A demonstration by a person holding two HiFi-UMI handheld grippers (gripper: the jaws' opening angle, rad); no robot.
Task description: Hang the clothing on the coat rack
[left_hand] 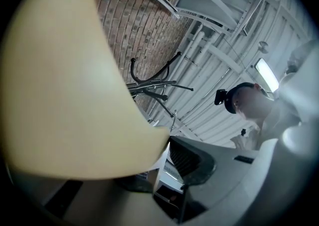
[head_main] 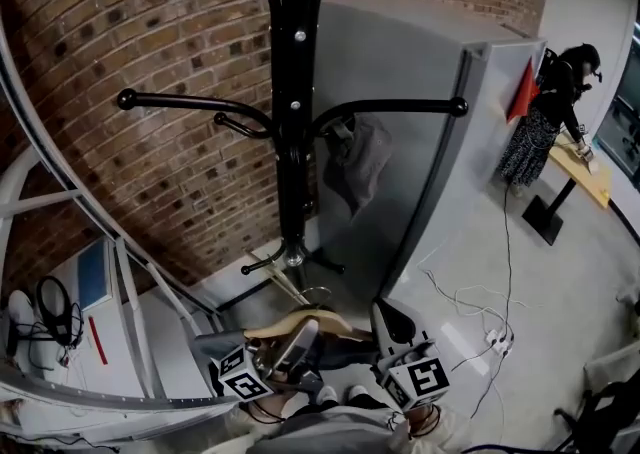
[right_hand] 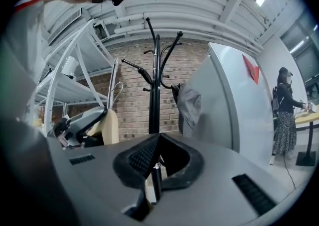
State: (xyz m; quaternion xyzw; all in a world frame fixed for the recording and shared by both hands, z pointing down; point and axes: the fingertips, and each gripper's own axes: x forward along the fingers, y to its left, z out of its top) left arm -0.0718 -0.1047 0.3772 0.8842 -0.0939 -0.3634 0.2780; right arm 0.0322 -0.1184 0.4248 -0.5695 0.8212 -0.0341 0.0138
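A: Checking the head view: coat rack [head_main: 293,142] at 12 o'clock, grey garment [head_main: 357,164] already on its 3 o'clock arm, wooden hanger [head_main: 300,326] low at 6.

B: Left gripper view: left gripper [left_hand: 167,158] clamps that hanger, jaws wide. Right gripper view: right gripper [right_hand: 157,143] pinched together, empty. I'd raise the hanger level toward a free arm.

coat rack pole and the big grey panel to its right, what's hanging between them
A grey cloth hangs between the pole and the grey panel, clearest in the right gripper view.
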